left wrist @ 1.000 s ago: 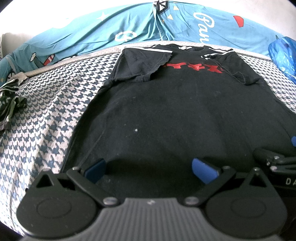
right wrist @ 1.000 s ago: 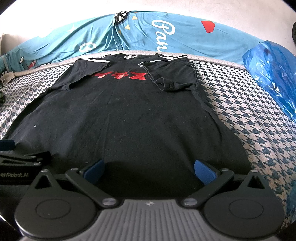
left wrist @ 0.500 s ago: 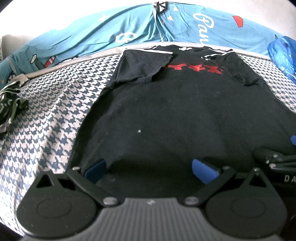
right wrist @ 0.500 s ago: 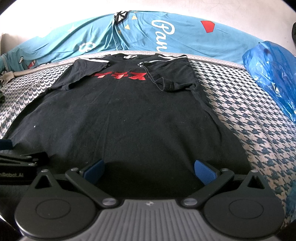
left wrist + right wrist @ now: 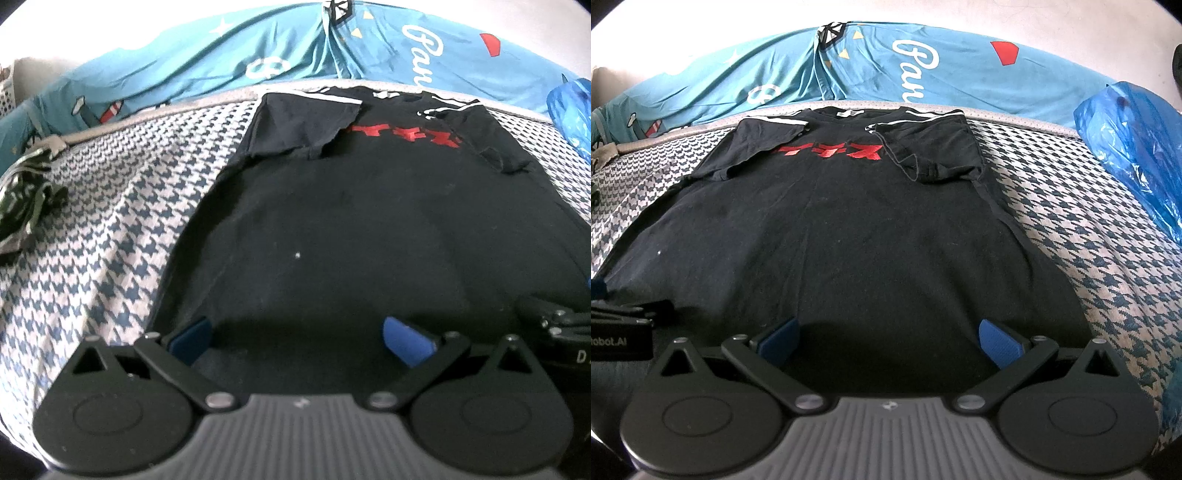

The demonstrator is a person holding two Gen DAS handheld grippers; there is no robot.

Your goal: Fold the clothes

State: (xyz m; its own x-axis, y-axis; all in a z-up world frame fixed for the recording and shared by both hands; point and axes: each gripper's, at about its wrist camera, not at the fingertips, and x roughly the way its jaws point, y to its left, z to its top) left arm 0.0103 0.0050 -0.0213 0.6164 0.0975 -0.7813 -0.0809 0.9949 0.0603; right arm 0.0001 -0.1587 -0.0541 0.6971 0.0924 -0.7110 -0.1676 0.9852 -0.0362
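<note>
While jaws gape, black T-shirt (image 5: pixel 849 229) flat

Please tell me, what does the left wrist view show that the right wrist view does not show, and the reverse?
Only the left wrist view clearly shows the dark patterned cloth bunched at the far left of the bed.

Only the right wrist view shows the blue plastic bag in full; the left view catches just its edge.

Both show the black T-shirt spread flat with both sleeves folded inward, the houndstooth cover, the blue printed bedding, and an open gripper at the shirt's hem.
</note>
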